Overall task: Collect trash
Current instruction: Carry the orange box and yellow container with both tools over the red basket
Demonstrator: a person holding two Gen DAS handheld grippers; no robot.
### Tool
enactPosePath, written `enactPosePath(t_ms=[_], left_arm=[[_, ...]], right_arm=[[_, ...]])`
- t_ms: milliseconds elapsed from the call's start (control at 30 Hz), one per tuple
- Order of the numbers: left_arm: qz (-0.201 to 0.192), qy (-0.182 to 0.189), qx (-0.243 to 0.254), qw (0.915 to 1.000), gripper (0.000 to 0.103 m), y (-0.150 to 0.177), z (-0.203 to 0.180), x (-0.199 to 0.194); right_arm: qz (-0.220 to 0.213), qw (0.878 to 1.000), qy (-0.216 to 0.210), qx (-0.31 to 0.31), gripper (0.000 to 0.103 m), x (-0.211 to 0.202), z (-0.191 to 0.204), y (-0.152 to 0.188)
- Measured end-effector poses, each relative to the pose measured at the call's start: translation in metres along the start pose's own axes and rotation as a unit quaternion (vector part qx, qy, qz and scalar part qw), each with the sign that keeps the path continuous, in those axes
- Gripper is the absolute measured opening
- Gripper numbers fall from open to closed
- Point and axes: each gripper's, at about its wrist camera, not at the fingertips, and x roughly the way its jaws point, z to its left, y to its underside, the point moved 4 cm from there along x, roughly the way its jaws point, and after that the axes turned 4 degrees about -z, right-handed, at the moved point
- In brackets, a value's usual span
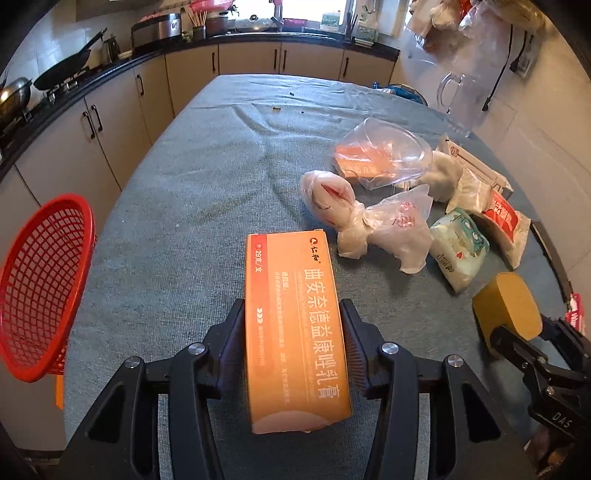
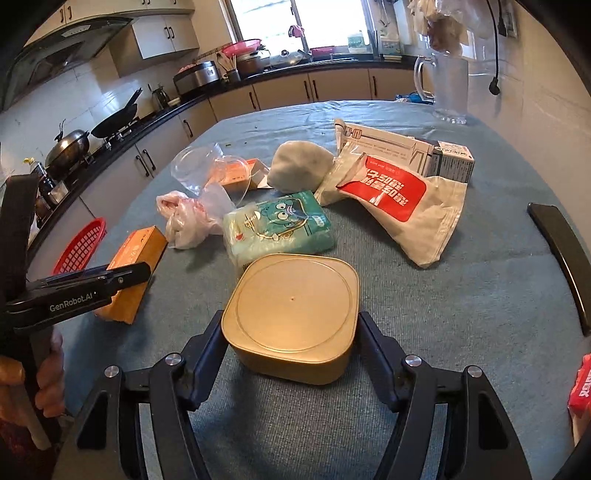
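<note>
My left tool (image 1: 293, 339) pinches the orange box (image 1: 291, 325), frame centre | right tool (image 2: 290, 332) clamps the tan tub (image 2: 291, 310) | both bound for the red basket (image 1: 40, 288) (left edge), I judge.

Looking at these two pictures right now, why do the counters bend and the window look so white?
Both views are fisheye, so the black countertop curves in the left wrist view and each frame's corners go black. In the right wrist view the window is blown out by daylight. The orange cardboard box and the tan square plastic tub stay sharp.
</note>
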Motion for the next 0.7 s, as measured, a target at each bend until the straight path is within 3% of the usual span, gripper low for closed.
enactPosePath(t_ms=[333,700], left_arm=[[-0.014,-0.008,0.010,0.9998,0.047,0.003,-0.009,-0.002],[-0.051,0.019,-0.002,0.9985,0.047,-0.004,0.000,-0.039]], right_arm=[[-0.003,1.000,0.016,0.000,0.073,-0.002,-0.008,0.000],[-0.042,0.999,-0.028,-0.013,0.073,-0.030,0.013,-0.018]])
